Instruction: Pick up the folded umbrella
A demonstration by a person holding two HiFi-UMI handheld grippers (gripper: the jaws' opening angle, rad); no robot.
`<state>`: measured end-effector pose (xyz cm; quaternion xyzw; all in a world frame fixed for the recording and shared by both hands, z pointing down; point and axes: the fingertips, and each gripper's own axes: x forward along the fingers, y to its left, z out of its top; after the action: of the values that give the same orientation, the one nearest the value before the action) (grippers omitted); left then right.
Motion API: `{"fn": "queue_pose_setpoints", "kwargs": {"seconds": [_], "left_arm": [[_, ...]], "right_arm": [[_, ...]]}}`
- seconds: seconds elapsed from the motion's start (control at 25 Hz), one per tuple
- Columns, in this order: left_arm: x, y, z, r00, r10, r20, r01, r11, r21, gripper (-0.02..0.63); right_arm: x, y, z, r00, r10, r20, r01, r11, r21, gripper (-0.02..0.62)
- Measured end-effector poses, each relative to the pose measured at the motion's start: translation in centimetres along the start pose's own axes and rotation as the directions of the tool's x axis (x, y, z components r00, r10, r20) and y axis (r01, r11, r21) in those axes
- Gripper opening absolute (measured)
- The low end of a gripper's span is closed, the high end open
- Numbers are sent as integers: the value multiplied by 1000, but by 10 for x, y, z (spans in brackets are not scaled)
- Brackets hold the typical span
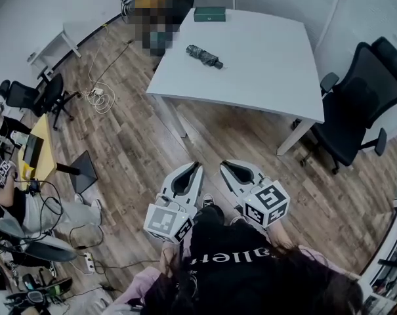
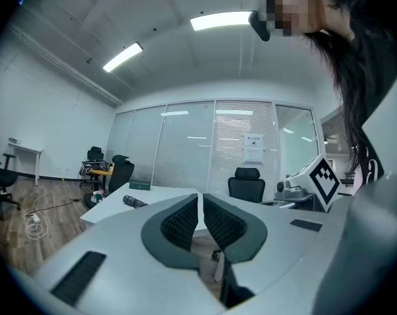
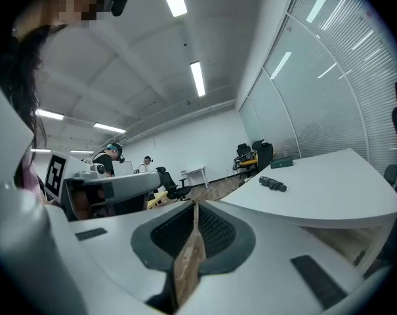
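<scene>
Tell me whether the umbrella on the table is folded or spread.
Folded: the umbrella lies flat on the white table as a short, tight roll, with no canopy spread.

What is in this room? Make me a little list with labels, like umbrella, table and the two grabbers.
umbrella: folded, lying on the table, nothing touching it
table: white, with a black chair at its right
green box: at the table's far edge
left gripper: shut, empty, short of the table
right gripper: shut, empty, beside the left one
</scene>
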<state>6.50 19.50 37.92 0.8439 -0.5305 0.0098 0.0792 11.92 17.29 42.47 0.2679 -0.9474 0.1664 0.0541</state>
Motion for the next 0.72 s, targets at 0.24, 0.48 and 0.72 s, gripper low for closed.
{"fn": "queue_pose_setpoints", "kwargs": {"seconds": [0.24,0.48,0.72], "left_arm": [[15,45,18,1000,-6,22,5,1000,12,41],[32,81,28,999,-39,28,38,999,37,41],[41,110,26,996,-86,10,86,995,44,41]], "right_arm": [[44,-4,16,1000,4,-4,-4,1000,-3,35],[83,-12,29,1000,-18,-6,18,1000,2,35],[113,-20,36,997,-73,8,72,997,18,35]]}}
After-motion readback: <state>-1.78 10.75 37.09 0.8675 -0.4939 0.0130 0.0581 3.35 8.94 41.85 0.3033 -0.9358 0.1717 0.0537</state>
